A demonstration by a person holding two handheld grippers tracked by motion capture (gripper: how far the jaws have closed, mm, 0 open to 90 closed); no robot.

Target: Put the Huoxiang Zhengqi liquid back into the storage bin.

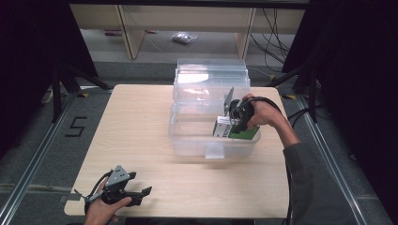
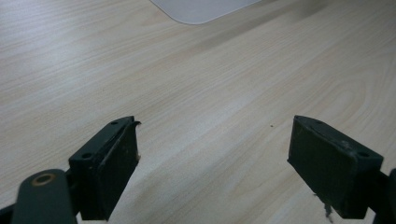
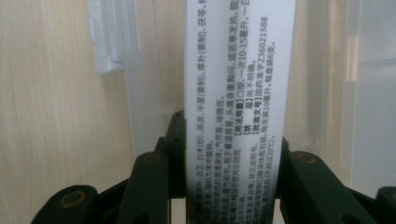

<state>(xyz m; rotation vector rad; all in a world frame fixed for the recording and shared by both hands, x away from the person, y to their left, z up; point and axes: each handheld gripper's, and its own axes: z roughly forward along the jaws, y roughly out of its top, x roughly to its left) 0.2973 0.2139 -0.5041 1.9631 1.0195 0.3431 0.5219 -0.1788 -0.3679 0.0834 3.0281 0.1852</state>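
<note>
While the right gripper (image 1: 234, 123) clamps a green and white box (image 1: 231, 129) between its jaws, it holds the box low inside the clear plastic bin (image 1: 187, 140), by the bin's right wall, near the tabletop's far right corner. Judging by that, the placing step is nearly done: the next move calls for lowering the box to the bin's floor, spreading the jaws and lifting straight out clear of the wall. Near the tabletop's front left corner, the left gripper (image 1: 141, 194) rests with jaws wide and empty.
</note>
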